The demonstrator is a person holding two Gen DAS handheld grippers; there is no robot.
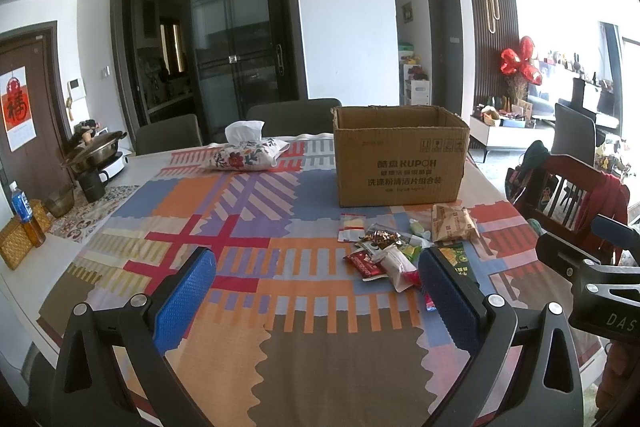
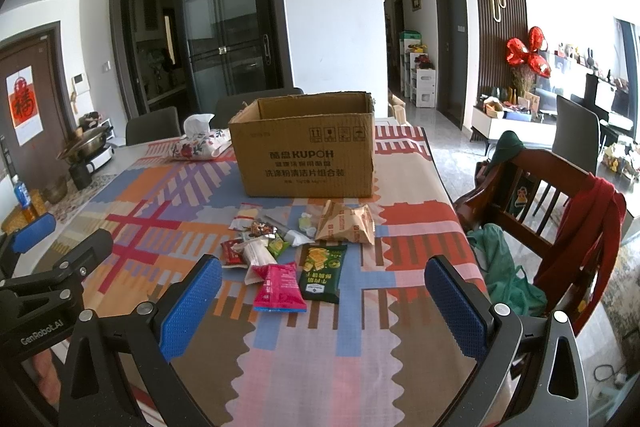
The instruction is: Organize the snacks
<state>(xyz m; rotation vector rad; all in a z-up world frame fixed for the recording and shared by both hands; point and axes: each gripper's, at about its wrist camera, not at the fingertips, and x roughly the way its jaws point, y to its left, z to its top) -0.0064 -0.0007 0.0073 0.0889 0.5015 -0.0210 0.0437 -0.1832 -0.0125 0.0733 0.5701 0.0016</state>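
An open brown cardboard box (image 1: pixel 400 159) (image 2: pixel 306 151) stands on the patterned tablecloth (image 1: pixel 256 227) (image 2: pixel 160 219). In front of it lies a pile of snack packets (image 1: pixel 384 251) (image 2: pixel 280 251): a tan paper packet (image 2: pixel 346 225) (image 1: pixel 454 223), a dark green packet (image 2: pixel 323 271), a pink packet (image 2: pixel 279 287), a red packet (image 1: pixel 364 263) and small clear bags. My left gripper (image 1: pixel 316 291) is open and empty, above the table just short of the pile. My right gripper (image 2: pixel 324 303) is open and empty, just short of the pink and green packets.
A floral tissue pouch (image 1: pixel 248 153) (image 2: pixel 200 145) lies left of the box. A wooden chair (image 2: pixel 552 211) (image 1: pixel 568 203) draped with red and green clothes stands at the table's right edge. A pot, a mug and a bottle (image 1: pixel 20 203) sit far left.
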